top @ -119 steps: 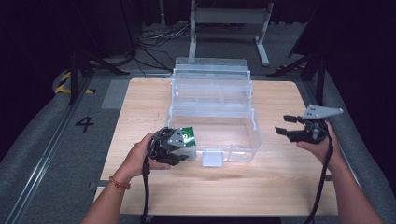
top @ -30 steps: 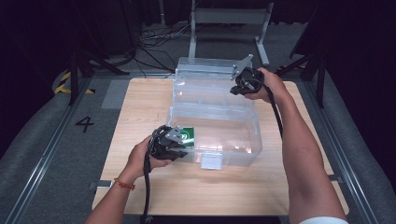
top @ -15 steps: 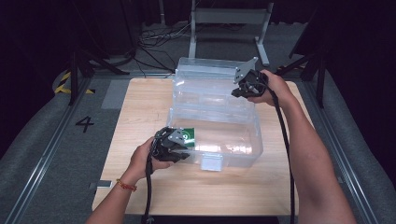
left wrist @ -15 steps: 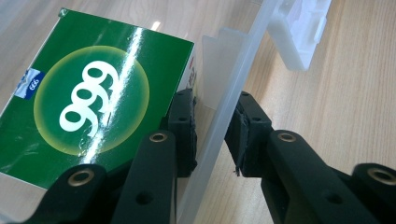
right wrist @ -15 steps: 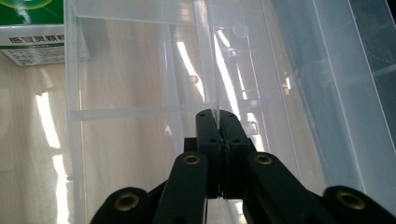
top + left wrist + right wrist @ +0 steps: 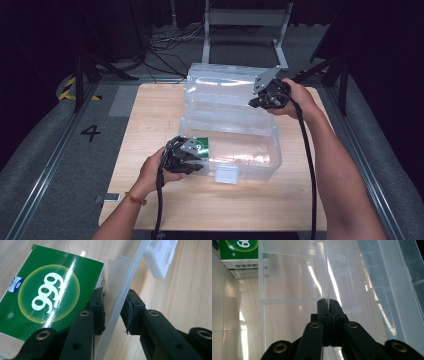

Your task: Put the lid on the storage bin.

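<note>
With the left tongs (image 6: 189, 161) pinching the near wall of the clear box (image 6: 250, 160) on the counter (image 6: 150, 110) and the right tongs (image 6: 265, 97) pressed together on its raised lid (image 6: 220, 92), the thin rim could slip free, dropping the lid.

Left gripper (image 6: 192, 161) held low near the body, jaws slightly apart, right gripper (image 6: 256, 101) stretched forward, jaws pressed together
</note>
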{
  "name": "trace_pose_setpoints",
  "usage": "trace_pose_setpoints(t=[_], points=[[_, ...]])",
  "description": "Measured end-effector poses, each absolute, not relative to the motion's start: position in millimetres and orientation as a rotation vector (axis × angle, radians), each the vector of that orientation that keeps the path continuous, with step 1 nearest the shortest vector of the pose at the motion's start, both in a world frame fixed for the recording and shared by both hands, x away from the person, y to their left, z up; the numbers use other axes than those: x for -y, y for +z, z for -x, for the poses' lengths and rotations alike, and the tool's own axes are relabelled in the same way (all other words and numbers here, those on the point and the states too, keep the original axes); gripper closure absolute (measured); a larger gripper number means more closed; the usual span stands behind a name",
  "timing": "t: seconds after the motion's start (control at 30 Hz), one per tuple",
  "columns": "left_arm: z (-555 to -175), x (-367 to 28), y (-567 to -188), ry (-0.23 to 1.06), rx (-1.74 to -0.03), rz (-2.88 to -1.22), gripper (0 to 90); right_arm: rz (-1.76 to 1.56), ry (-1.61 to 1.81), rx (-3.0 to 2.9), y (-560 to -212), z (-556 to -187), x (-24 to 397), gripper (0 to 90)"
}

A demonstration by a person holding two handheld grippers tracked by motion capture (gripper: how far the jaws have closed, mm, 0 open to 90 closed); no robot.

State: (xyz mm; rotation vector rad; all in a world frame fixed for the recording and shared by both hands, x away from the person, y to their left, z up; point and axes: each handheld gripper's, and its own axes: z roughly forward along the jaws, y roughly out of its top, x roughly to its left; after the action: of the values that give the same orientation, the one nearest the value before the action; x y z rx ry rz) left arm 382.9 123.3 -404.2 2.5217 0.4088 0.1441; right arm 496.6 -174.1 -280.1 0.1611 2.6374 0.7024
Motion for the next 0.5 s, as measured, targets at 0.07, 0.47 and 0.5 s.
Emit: trace_pose_setpoints(t=[0.07, 0.47, 0.5], points=[[-383, -123, -404, 0.145, -0.413, -2.521, 72.6, -0.155, 0.716, -2.627, -280, -491, 174, 89.7], [-380, -121, -404, 0.149, -0.402, -2.512, 71.9, -0.115, 0.733, -2.612, -278, -465, 177, 89.8], [-380, -121, -404, 0.148, -0.406, -2.51, 71.8, -0.122, 0.743, -2.609, -278, -462, 178, 89.8]])
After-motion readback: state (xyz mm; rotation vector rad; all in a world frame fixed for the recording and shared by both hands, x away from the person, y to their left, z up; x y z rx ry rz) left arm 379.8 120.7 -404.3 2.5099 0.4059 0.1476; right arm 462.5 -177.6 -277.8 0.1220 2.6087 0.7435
